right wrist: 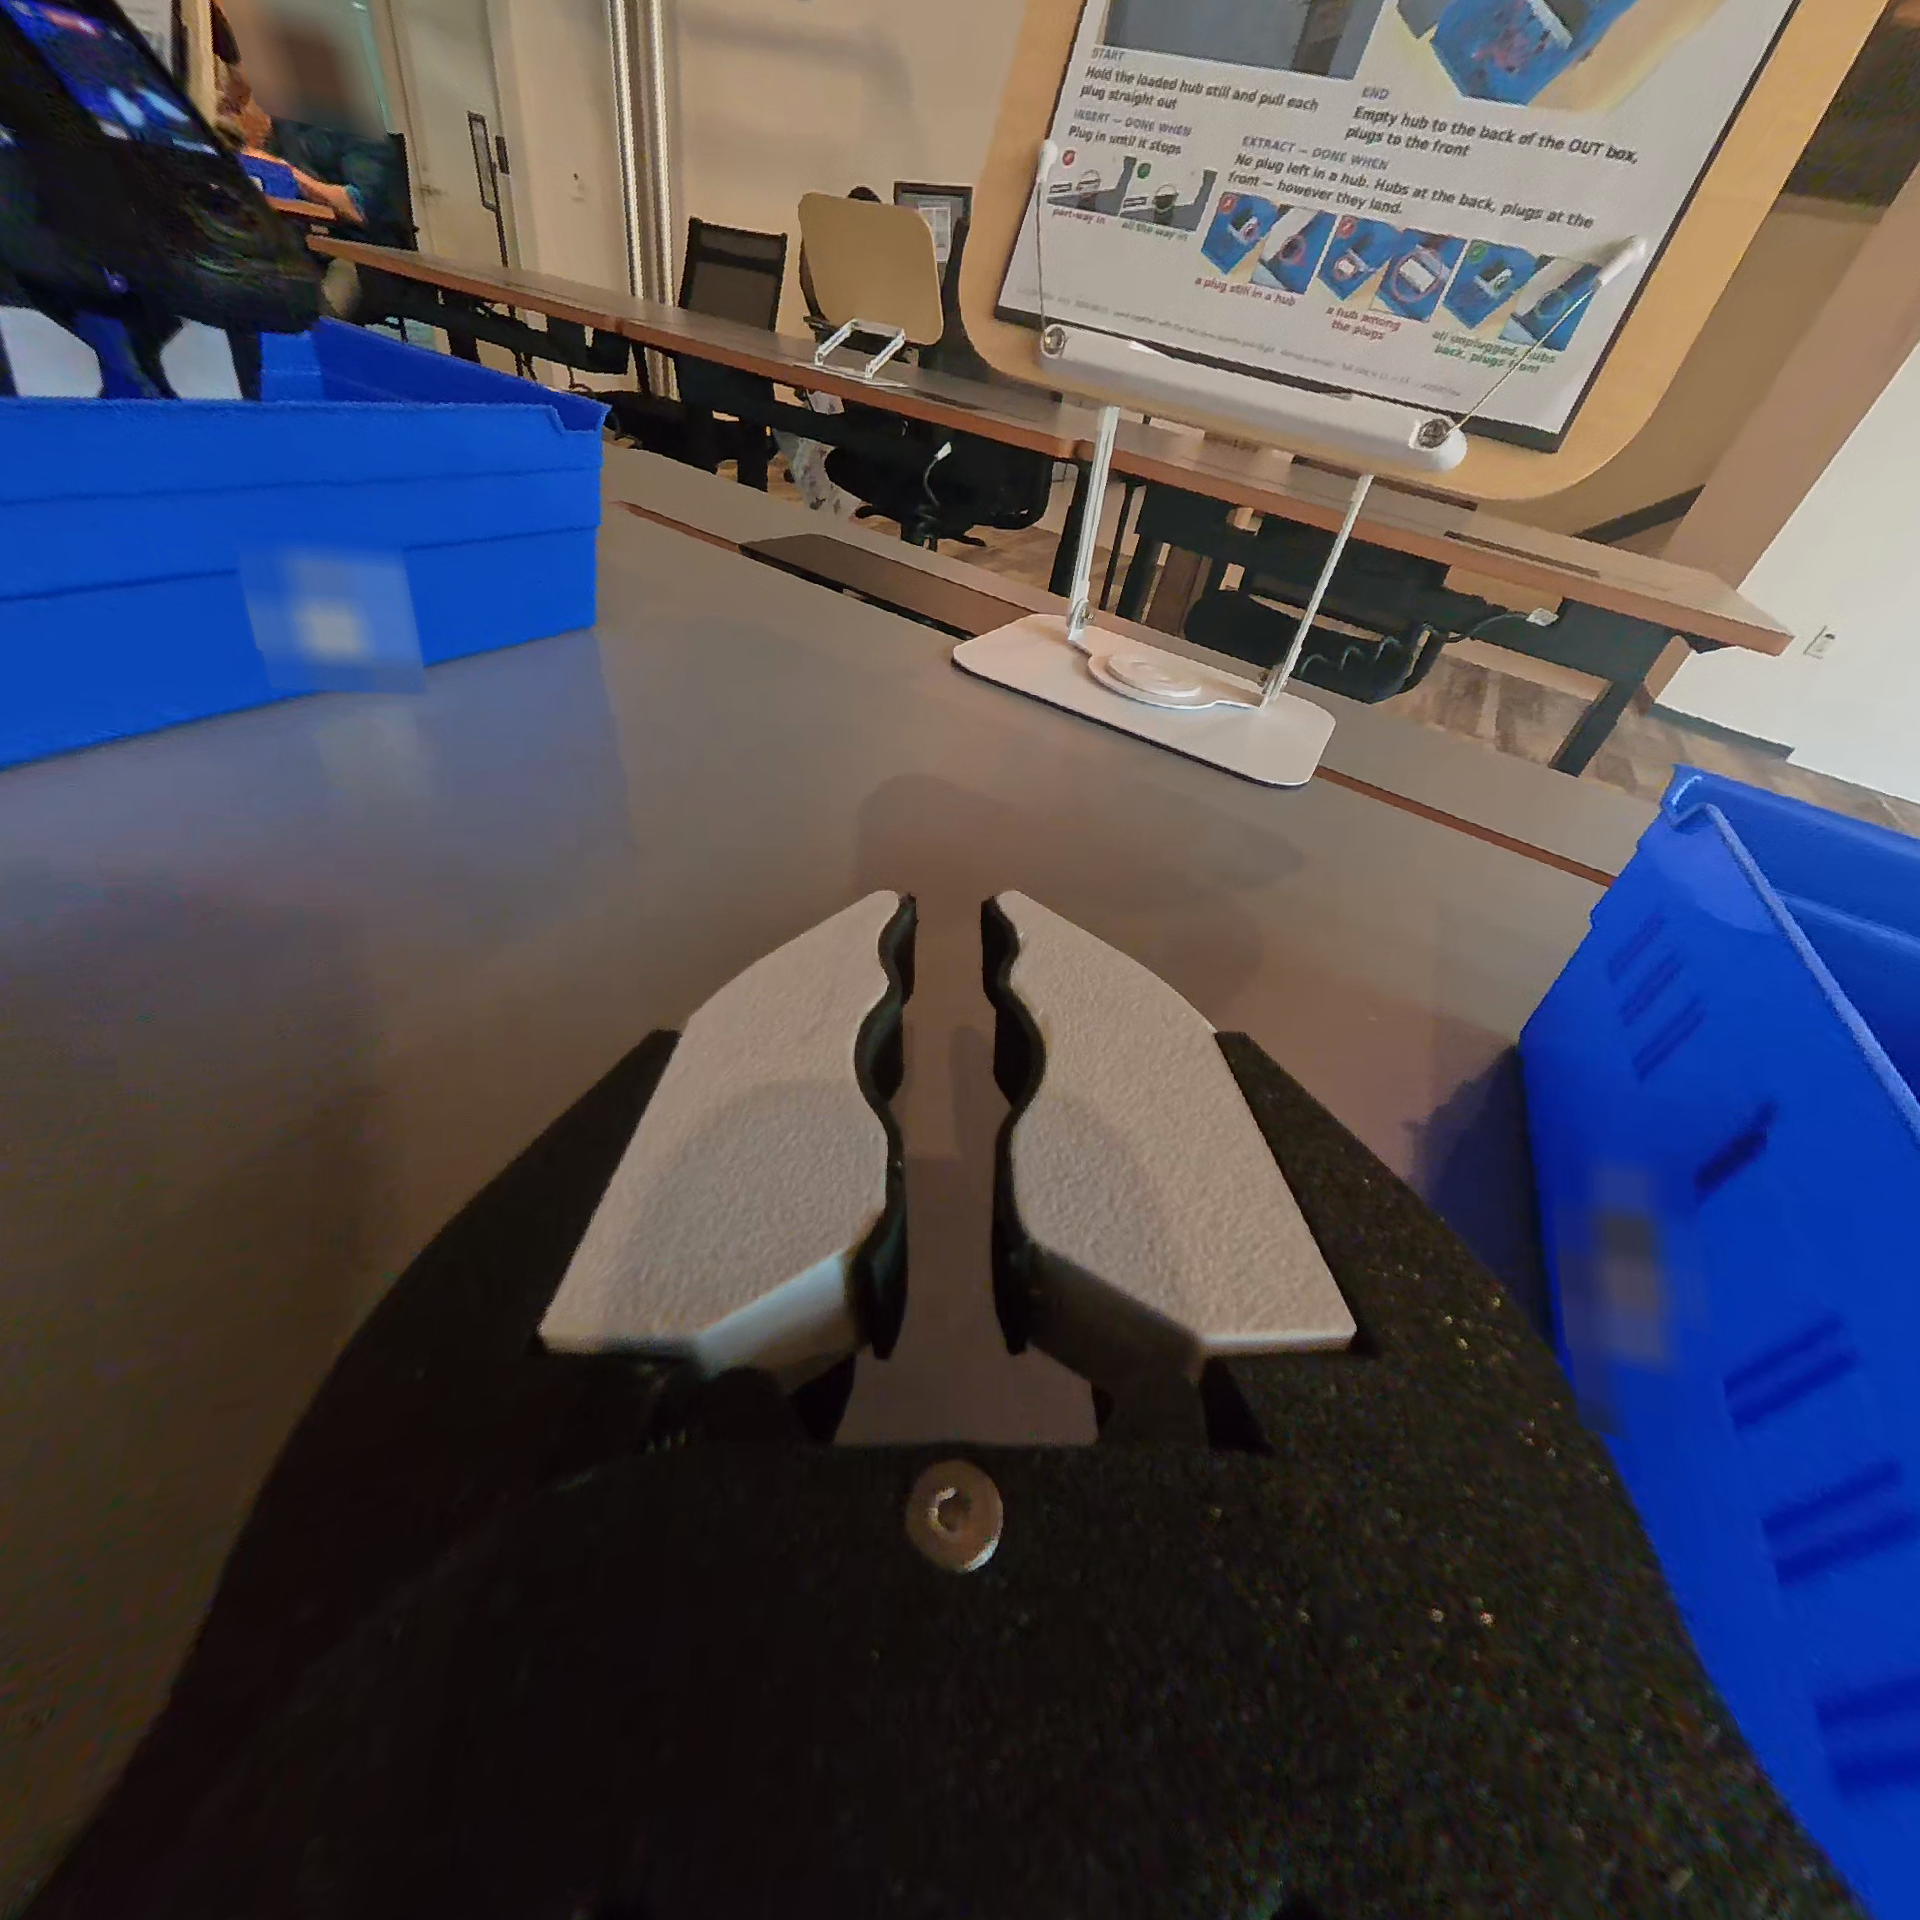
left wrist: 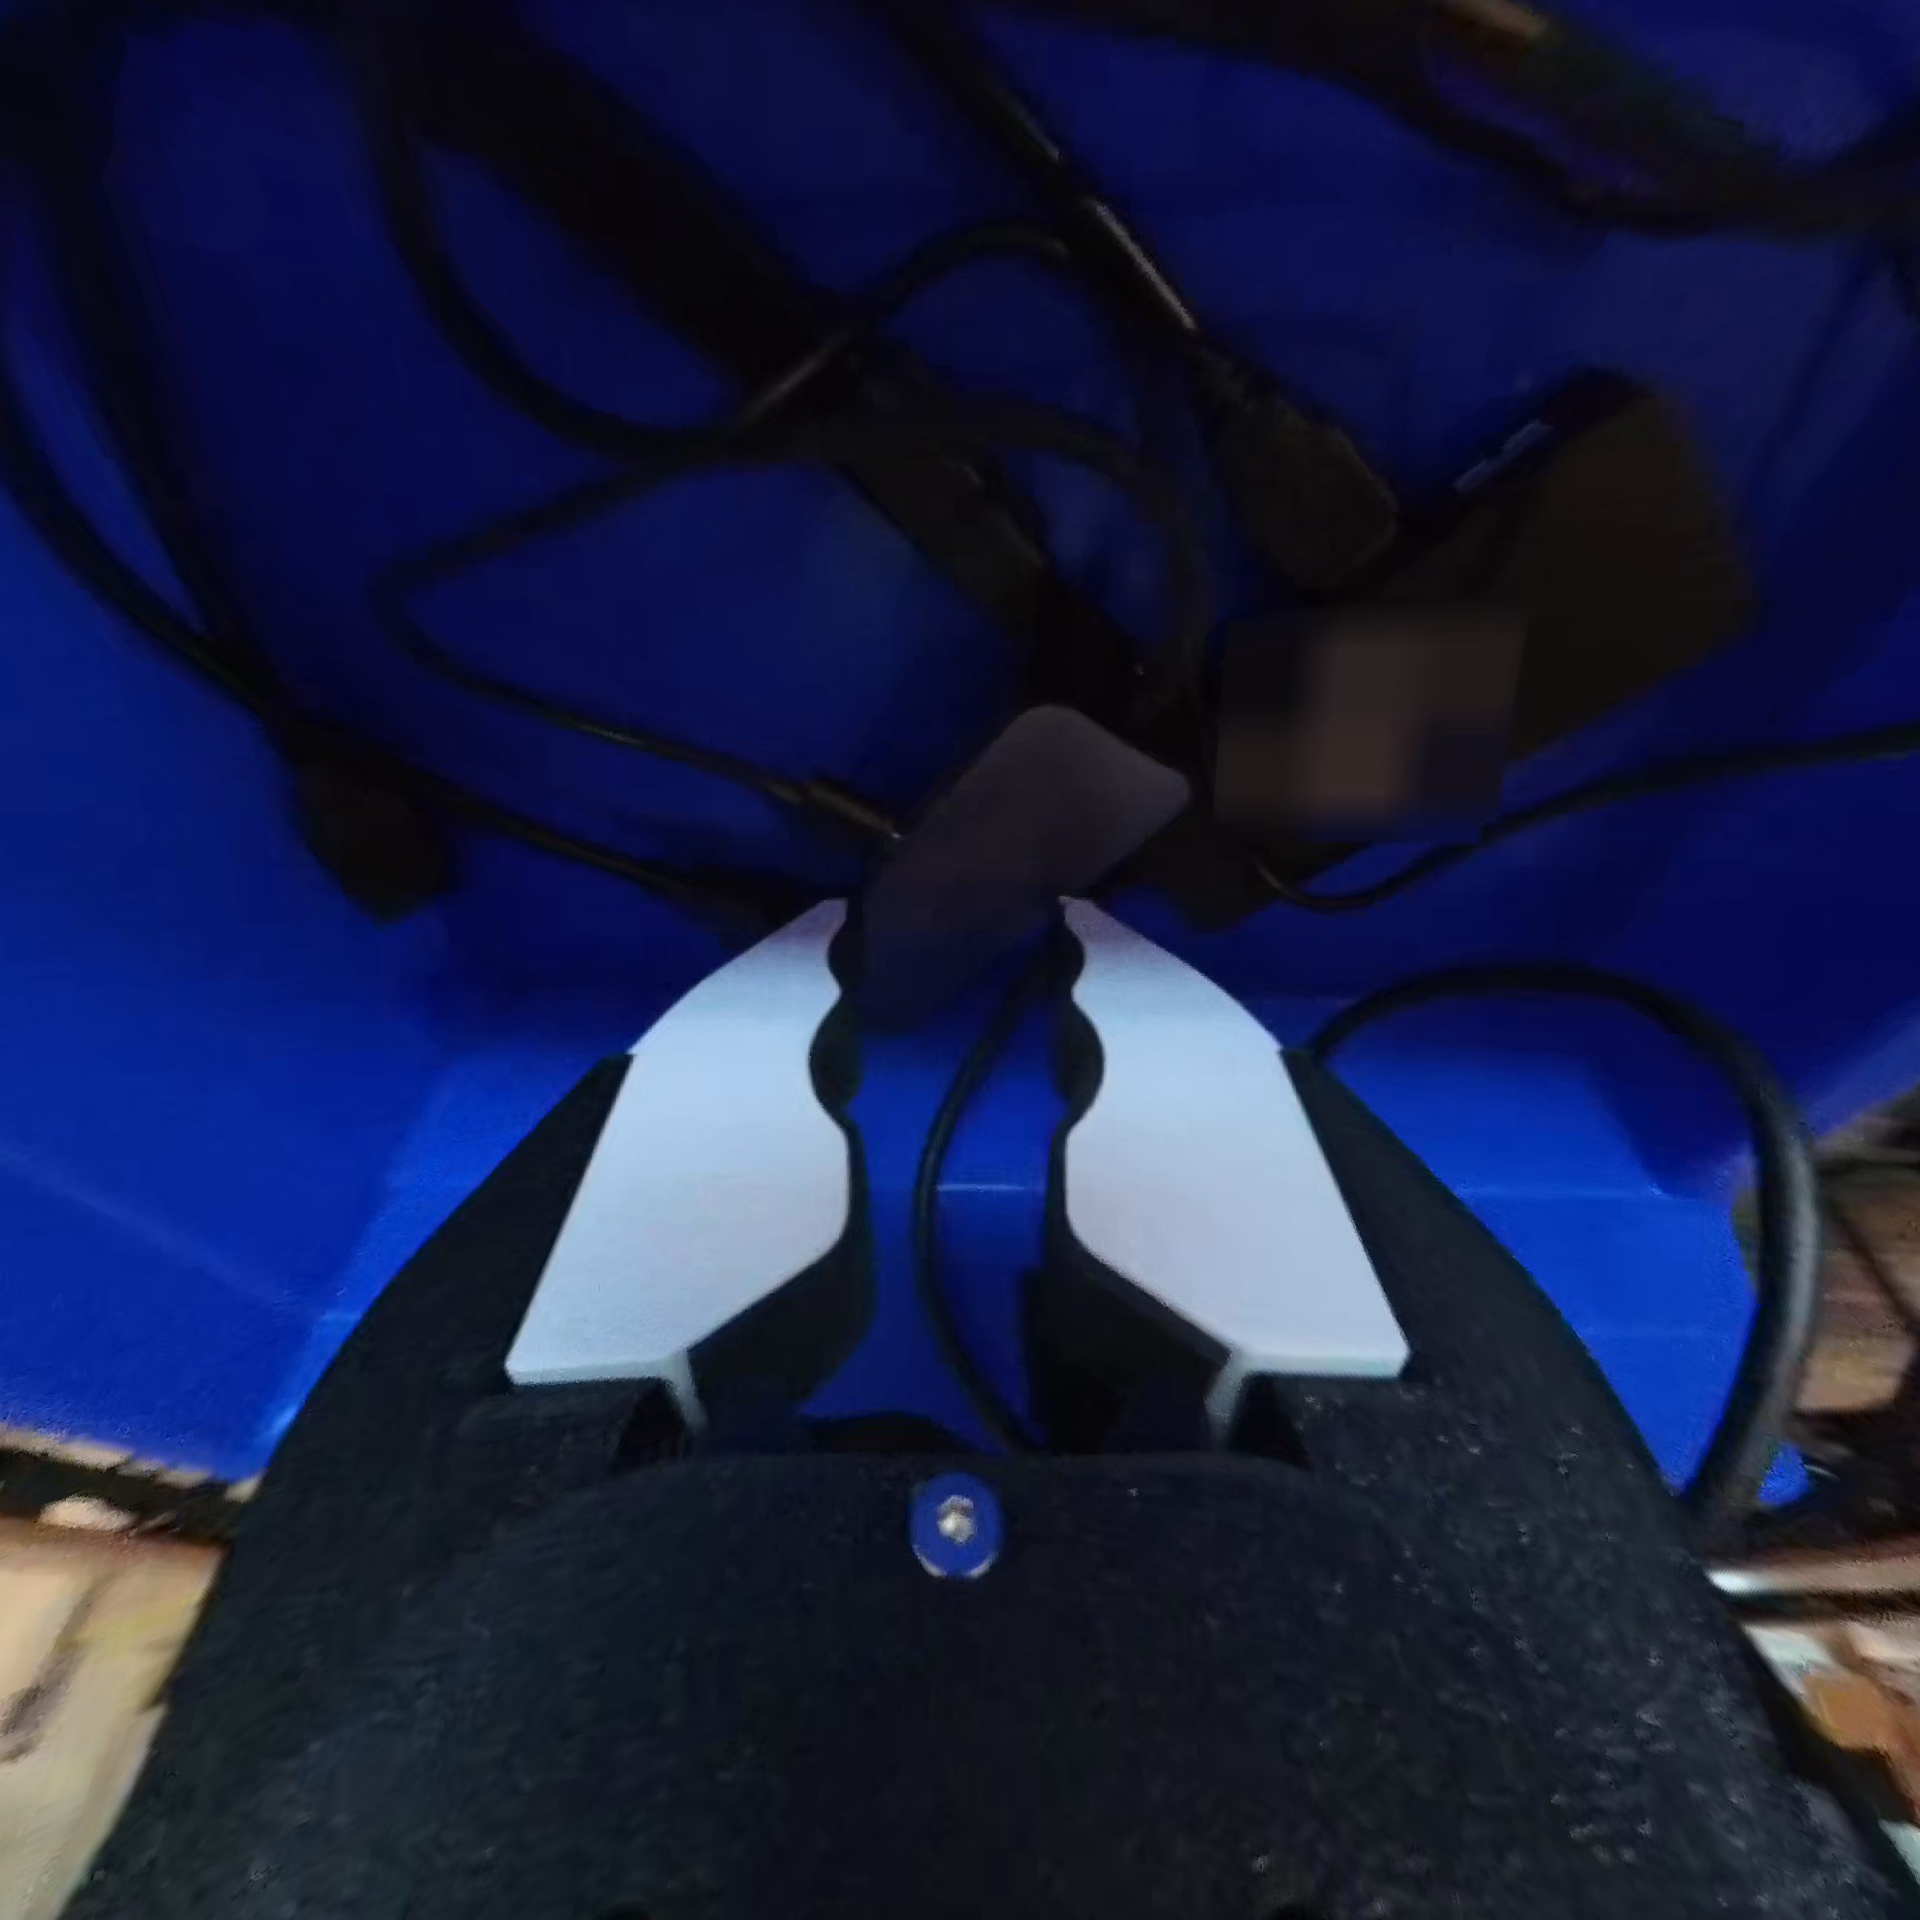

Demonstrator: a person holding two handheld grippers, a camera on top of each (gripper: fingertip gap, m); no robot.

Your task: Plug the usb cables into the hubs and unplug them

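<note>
Jaws of the left gripper [left wrist: 956, 935] are clamping a dark plug [left wrist: 997, 852] over the cable tangle [left wrist: 727, 436] in the blue bin [left wrist: 312, 1143]. Right gripper [right wrist: 948, 914], jaws slightly apart and holding nothing, is hovering over the grey worktop [right wrist: 416, 935]. Lifting slowly should be freeing the trailing lead without snagging the black hub [left wrist: 1558, 582], far right.

Two blue bins [right wrist: 301, 520], two hubs [left wrist: 1475, 665], one stand [right wrist: 1143, 696].

Dim, blurred left view; bright, sharp, edge-warped right view.
</note>
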